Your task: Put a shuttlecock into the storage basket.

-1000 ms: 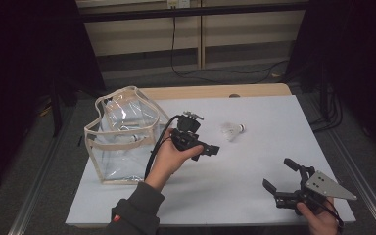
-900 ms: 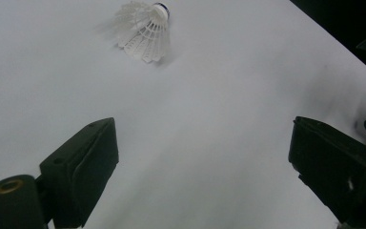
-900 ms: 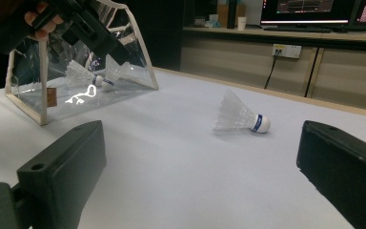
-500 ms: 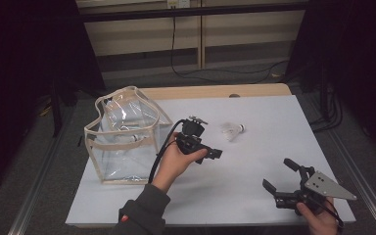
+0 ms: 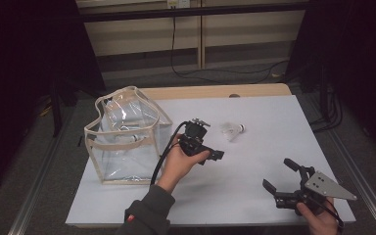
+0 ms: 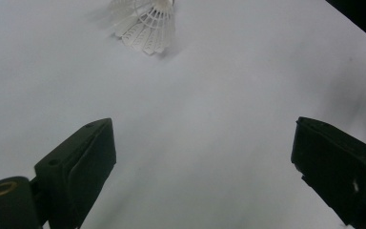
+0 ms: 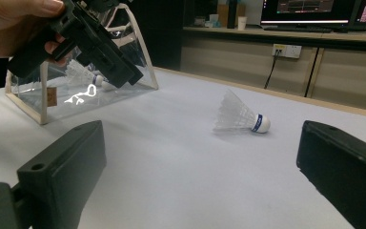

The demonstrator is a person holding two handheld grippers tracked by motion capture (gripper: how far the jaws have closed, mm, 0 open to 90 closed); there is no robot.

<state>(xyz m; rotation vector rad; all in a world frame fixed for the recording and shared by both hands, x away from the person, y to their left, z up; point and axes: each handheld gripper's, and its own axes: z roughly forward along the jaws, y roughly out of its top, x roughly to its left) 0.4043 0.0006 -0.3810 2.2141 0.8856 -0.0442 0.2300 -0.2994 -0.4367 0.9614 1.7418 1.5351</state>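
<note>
Left claw (image 5: 210, 152), jaws wide and empty, hovers near the shuttlecock (image 5: 233, 130) lying on the worktop (image 5: 254, 161) beside the bag (image 5: 125, 134); best to straddle the feather skirt squarely before closing gently

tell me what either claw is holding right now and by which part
Nothing is held. The left claw and right claw are both open and empty; the shuttlecock lies loose on the table.
</note>
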